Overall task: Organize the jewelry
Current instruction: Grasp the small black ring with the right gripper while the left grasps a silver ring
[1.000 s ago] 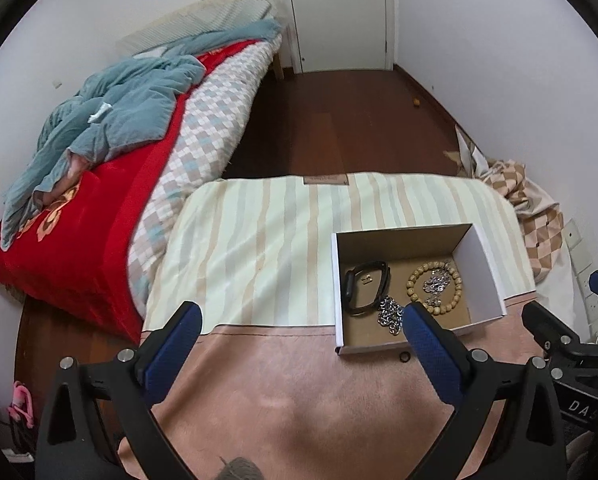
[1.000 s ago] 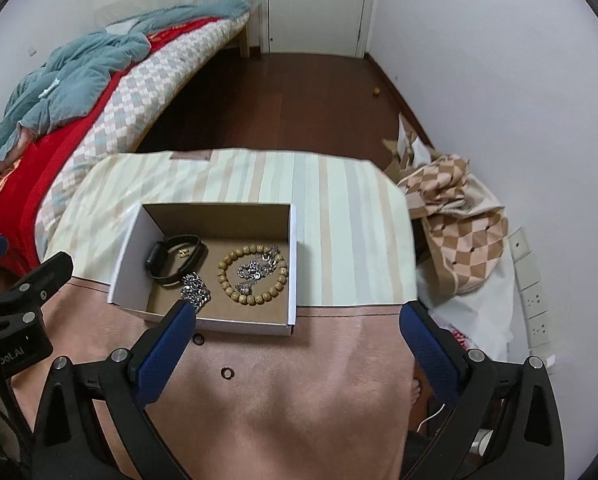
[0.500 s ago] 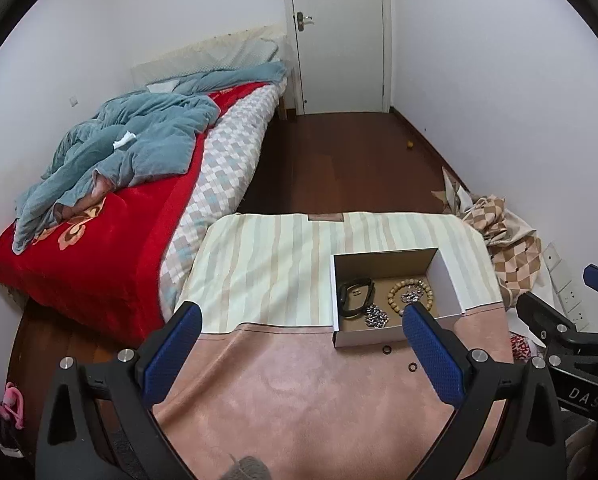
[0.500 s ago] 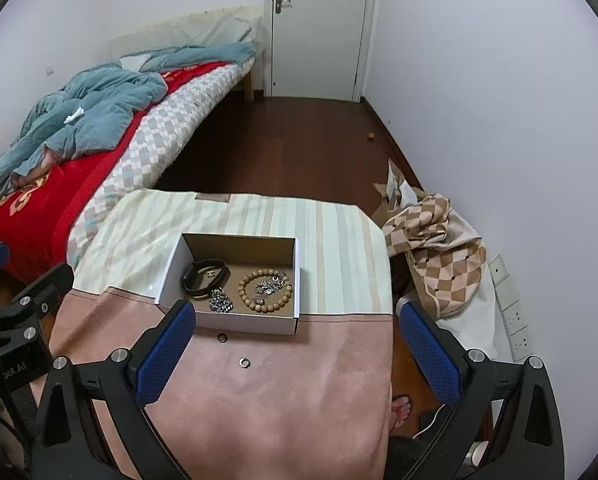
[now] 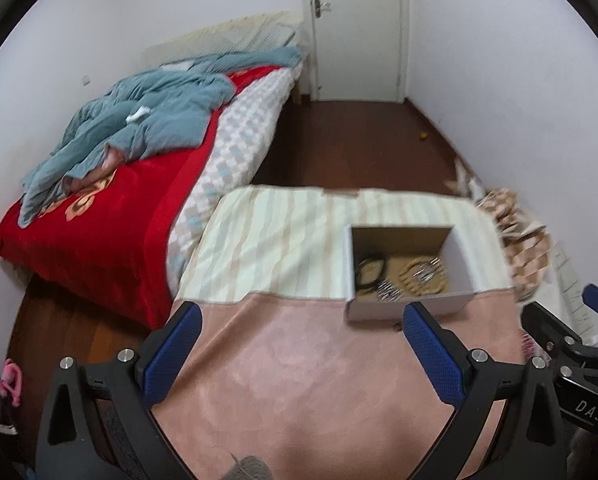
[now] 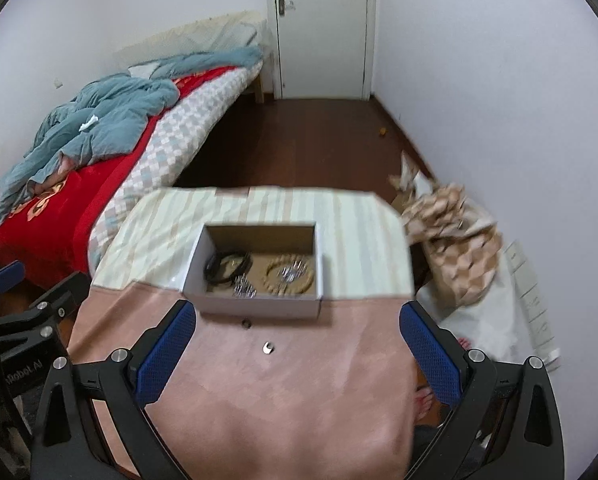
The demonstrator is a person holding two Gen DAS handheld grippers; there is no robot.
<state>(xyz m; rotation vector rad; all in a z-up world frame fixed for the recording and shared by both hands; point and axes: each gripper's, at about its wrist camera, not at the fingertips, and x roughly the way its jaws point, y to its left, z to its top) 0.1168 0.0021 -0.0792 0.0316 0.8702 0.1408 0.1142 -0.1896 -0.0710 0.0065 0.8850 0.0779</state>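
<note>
Both tongs are seen pulled back and raised since a second ago. The left tongs (image 5: pixel 301 354) and right tongs (image 6: pixel 297 354) are spread, empty. Two rings (image 6: pixel 267 347) are left before the box (image 6: pixel 259 307); each should be pinched squarely.

Bench (image 6: pixel 283 412) draped in pink cloth near, striped cloth (image 6: pixel 351 236) farther off. Left of it, bed (image 5: pixel 235 152) under red blanket (image 5: pixel 99 232), with rumpled teal quilt (image 5: pixel 147 128) heaped on top. Closed white door (image 6: pixel 323 28) at far wall, dark wood floor (image 6: pixel 307 140) before it. Checkered fabric (image 6: pixel 459 248) bunched by right wall.
</note>
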